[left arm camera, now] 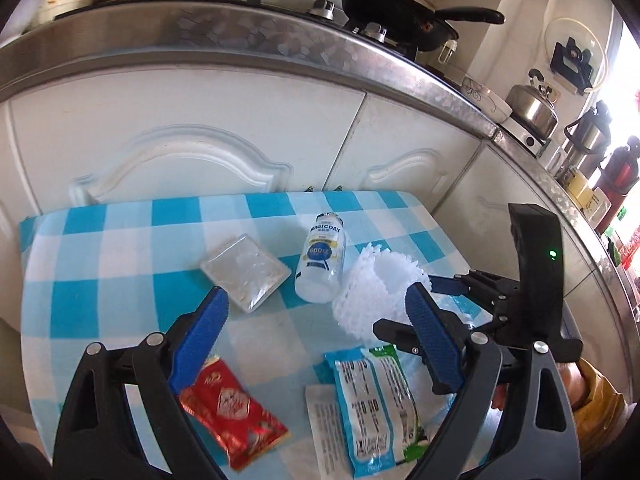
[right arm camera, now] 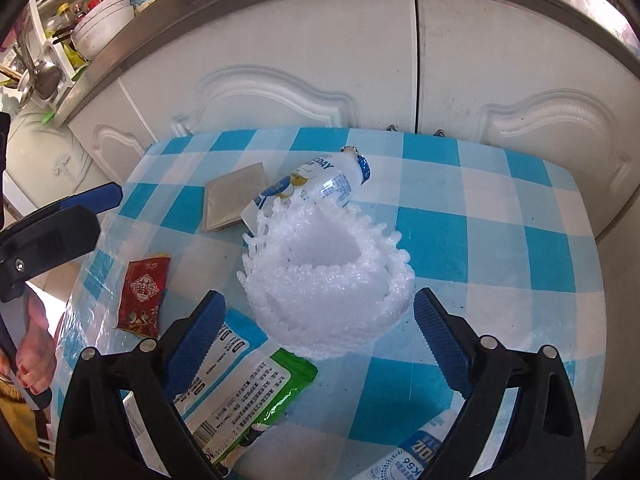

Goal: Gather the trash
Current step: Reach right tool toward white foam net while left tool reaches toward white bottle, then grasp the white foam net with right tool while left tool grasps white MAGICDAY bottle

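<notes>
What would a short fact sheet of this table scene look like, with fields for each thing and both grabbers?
surface: table, blue-and-white checked cloth
foam net: white, between the right gripper fingers, not squeezed
bottle: white, lying beside the net
red packet: flat, near edge
blue-green packet: flat
clear tray: left of bottle
left gripper: open, holds nothing

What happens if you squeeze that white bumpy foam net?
The foam net would probably squash easily, since it is open mesh. It looks very light, so a nudge might slide it against the bottle lying right behind it.
</notes>
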`<state>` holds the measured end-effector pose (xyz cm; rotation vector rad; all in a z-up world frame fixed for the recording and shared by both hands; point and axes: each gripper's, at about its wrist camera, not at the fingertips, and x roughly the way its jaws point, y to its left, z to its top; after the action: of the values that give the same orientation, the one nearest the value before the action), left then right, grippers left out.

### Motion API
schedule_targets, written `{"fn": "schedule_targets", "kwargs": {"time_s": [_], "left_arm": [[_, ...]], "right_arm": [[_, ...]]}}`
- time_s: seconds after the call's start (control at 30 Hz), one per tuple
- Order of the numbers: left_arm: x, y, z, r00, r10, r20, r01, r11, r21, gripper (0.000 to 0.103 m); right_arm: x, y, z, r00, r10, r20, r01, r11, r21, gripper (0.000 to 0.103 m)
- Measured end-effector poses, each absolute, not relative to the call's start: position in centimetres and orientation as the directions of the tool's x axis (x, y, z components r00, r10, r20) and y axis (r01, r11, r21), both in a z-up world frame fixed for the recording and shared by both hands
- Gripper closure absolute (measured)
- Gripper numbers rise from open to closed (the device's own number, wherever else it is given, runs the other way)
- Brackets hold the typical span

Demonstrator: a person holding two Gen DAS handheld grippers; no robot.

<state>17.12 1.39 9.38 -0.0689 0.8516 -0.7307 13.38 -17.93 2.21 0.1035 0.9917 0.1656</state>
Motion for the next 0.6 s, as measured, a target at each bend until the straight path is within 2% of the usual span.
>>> {"fn": "schedule_targets", "kwargs": {"time_s": [0.07, 0.1, 0.2, 0.27, 0.37, 0.6], "left_arm": [[18.0, 0.6, 8.8, 0.415, -0.618, -0.668, 0.575, 0.747, -0.333, 0.012], [18.5, 0.1, 8.5, 0.414, -0.607, -0.678, 0.574, 0.752, -0.324, 0.012], [20.0, -1.1, 7.5, 0.388, -0.6, -0.7, 0.571, 0.752, -0.328, 0.012], [20.7, -2.0, 7.1, 0.379, -0.596, -0.708, 0.576, 0.751, -0.323, 0.012], [21.2, -3.4, 6.7, 0.364, -0.596, -0.716, 0.607, 0.735, -0.303, 0.012], [22.1, -7.5, 4.9, 0.332, -0.536, -0.776, 0.672, 0.712, -0.205, 0.013]], "right_arm": [[13.4, -18.0, 2.2, 0.54, 0.186, -0.821, -0.09, 0.982, 0.164, 0.039], [13.4, -18.2, 2.3, 0.543, 0.191, -0.818, -0.089, 0.981, 0.17, 0.048], [13.3, -19.1, 2.4, 0.552, 0.22, -0.804, -0.088, 0.974, 0.207, 0.062], [13.0, -19.7, 2.7, 0.567, 0.227, -0.792, -0.083, 0.972, 0.219, 0.068], [12.0, -21.2, 3.6, 0.602, 0.242, -0.761, -0.067, 0.965, 0.254, 0.071], [8.3, -26.2, 6.7, 0.712, 0.235, -0.662, 0.011, 0.938, 0.346, 0.071]]}}
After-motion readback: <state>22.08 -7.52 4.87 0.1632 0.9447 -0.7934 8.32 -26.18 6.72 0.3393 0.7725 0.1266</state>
